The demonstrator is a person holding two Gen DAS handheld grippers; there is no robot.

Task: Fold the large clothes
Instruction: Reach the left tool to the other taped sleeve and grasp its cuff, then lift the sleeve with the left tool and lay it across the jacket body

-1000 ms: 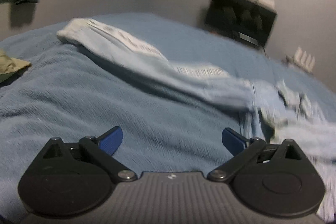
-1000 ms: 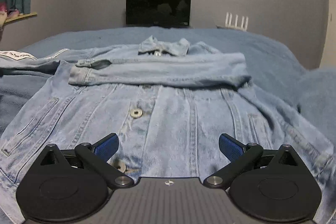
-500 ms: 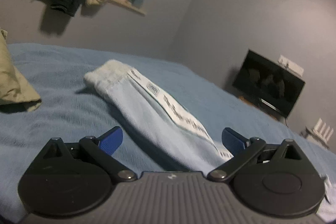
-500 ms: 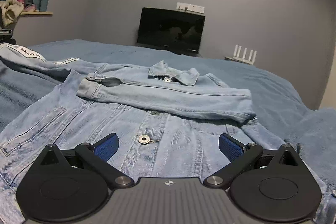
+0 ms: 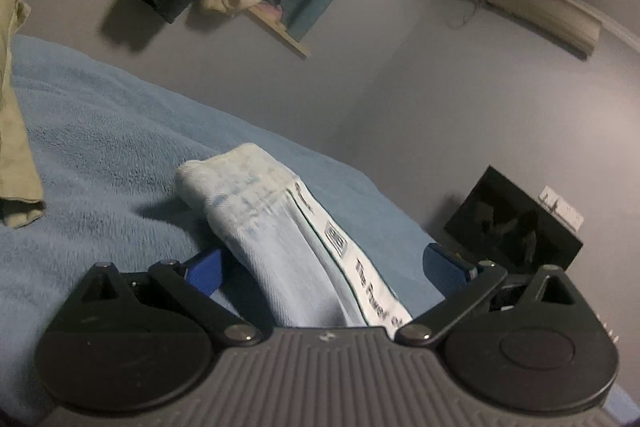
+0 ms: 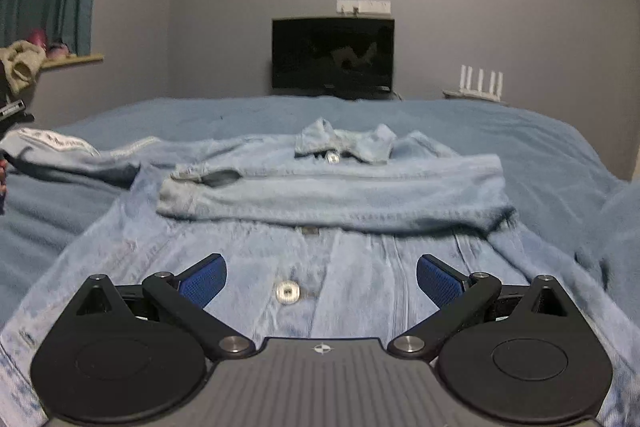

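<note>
Black tongs [image 6: 322,277], blue fingertips [image 6: 202,281]

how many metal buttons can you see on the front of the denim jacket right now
2. One button sits low on the denim jacket, between the right gripper fingers; the other button is at the collar. The folded sleeve may hide more.
</note>
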